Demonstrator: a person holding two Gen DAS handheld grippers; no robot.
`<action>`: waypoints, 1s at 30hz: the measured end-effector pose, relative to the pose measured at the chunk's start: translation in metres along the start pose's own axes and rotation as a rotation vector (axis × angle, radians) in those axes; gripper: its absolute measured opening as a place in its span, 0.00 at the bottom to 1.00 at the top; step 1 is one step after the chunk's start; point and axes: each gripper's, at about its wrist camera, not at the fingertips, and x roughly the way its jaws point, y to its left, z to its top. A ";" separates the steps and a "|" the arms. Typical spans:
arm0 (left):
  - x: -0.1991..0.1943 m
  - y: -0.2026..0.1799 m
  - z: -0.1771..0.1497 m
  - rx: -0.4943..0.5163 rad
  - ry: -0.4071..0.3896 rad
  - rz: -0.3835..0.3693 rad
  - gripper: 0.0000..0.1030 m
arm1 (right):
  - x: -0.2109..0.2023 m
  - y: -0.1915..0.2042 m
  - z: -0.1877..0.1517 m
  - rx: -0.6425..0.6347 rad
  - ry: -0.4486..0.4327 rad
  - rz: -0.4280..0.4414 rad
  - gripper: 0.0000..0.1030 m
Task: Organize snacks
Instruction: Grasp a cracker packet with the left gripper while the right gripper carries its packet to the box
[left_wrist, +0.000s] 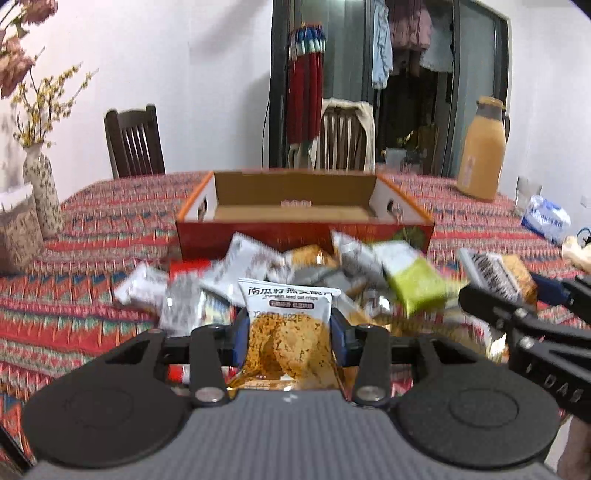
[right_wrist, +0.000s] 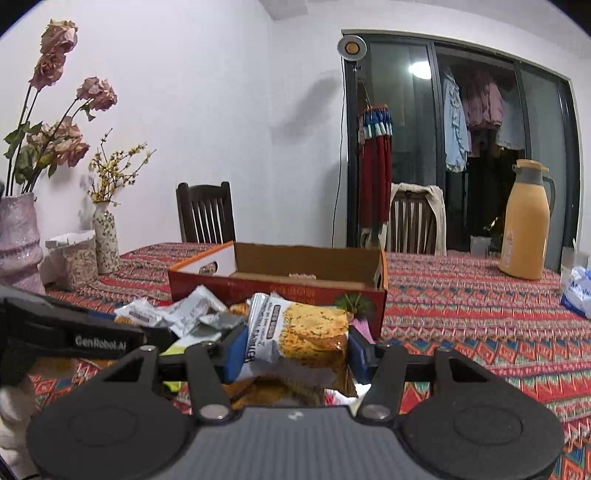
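Red patterned cloth covers the bench (left_wrist: 92, 236). Left claw (left_wrist: 288, 332) is clenched on an oat crisp packet (left_wrist: 286, 321), blue pads pressing both of its sides; the packet stands upright with its white printed top uppermost, clear of the cloth. Right claw (right_wrist: 295, 350) is clenched on a second oat crisp packet (right_wrist: 299, 332), which is turned sideways, white end to the left. In the left wrist view the right claw (left_wrist: 524, 295) shows at the right edge with its packet (left_wrist: 498, 273).

Loose snack packets (left_wrist: 229, 280), silver, white and one green (left_wrist: 417, 284), lie heaped on the cloth directly against the near wall of an open cardboard box (left_wrist: 295, 199). The box sits mid-bench, its red outer wall facing the cameras; its floor appears bare apart from one small item near the far wall.

Toward the far right edge stands an orange jug (right_wrist: 524, 225). Vases (right_wrist: 105, 236) occupy the far left corner.
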 end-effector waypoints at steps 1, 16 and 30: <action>0.000 0.001 0.006 0.000 -0.015 -0.002 0.42 | 0.003 0.000 0.004 -0.004 -0.005 -0.003 0.53; 0.025 0.009 0.090 -0.020 -0.179 -0.014 0.42 | 0.075 -0.005 0.073 -0.071 -0.003 -0.022 0.53; 0.095 0.020 0.155 -0.100 -0.215 0.028 0.42 | 0.200 -0.023 0.128 -0.081 0.141 -0.046 0.53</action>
